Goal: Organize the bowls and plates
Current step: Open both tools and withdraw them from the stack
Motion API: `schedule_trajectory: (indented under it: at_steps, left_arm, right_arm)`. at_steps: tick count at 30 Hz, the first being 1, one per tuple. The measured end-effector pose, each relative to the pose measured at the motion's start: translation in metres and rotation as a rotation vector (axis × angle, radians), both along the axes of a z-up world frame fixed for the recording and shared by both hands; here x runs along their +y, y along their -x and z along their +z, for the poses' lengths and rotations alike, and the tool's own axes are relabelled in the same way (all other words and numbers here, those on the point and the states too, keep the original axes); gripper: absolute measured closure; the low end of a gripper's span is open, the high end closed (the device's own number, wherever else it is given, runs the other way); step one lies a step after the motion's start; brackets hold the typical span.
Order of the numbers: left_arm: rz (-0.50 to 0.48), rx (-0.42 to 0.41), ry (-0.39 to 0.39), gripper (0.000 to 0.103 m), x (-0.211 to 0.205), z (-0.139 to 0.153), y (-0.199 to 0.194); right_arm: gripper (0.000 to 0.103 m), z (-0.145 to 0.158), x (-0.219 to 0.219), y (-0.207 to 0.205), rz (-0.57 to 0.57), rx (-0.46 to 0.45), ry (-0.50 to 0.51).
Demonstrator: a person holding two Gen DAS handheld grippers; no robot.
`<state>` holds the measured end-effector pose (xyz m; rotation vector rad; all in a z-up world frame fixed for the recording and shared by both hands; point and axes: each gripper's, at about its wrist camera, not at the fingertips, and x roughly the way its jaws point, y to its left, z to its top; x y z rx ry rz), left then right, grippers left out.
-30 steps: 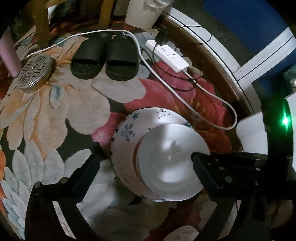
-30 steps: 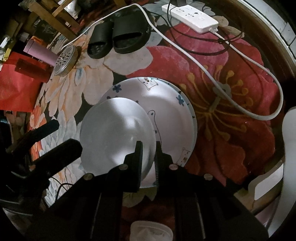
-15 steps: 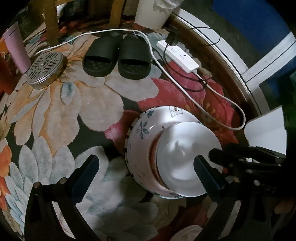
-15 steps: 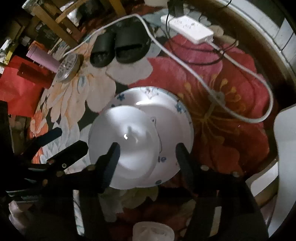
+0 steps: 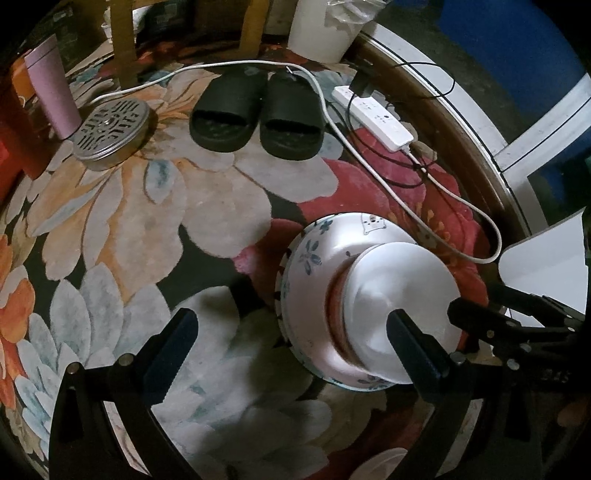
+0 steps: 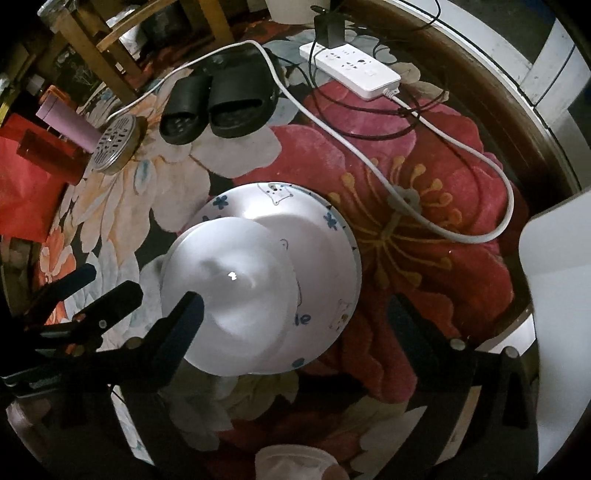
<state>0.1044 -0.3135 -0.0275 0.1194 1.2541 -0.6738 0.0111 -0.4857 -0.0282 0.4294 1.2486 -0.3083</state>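
Right wrist view puts the plain white plate [image 6: 236,291] right in front of you, resting on the patterned plate [image 6: 317,266] with blue flowers and small cartoon bears, the pair stacked near the middle of the floral rug [image 6: 406,229]. Your right gripper [image 6: 295,306] hovers over the stack with its jaws spread wide and holding nothing; one finger lies across the white plate's near rim. Your left gripper [image 5: 291,325] is equally wide open and empty, its right finger overlapping the white plate [image 5: 399,295] above the patterned plate [image 5: 314,258].

Farther out on the rug you have a white cable [image 6: 369,162] curving past the stack to a white power strip [image 6: 351,70] at the far edge. A pair of black slippers [image 5: 258,114] sits toward the far side, with a perforated metal tin [image 5: 110,129] and a pink tumbler [image 5: 53,88] at the far-left. Wooden chair legs [image 5: 123,40] and a white bin [image 5: 325,26] stand beyond the rug, and a dark wooden rim [image 5: 461,122] bounds it on the right.
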Motion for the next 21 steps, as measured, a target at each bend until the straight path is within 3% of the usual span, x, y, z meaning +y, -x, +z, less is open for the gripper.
schedule_trajectory:
  at_steps: [21]
  left_arm:
    - [0.095, -0.055, 0.042, 0.001, 0.033, 0.012, 0.003]
  right_arm:
    - [0.004, 0.011, 0.028, 0.001, 0.036, -0.062, 0.01]
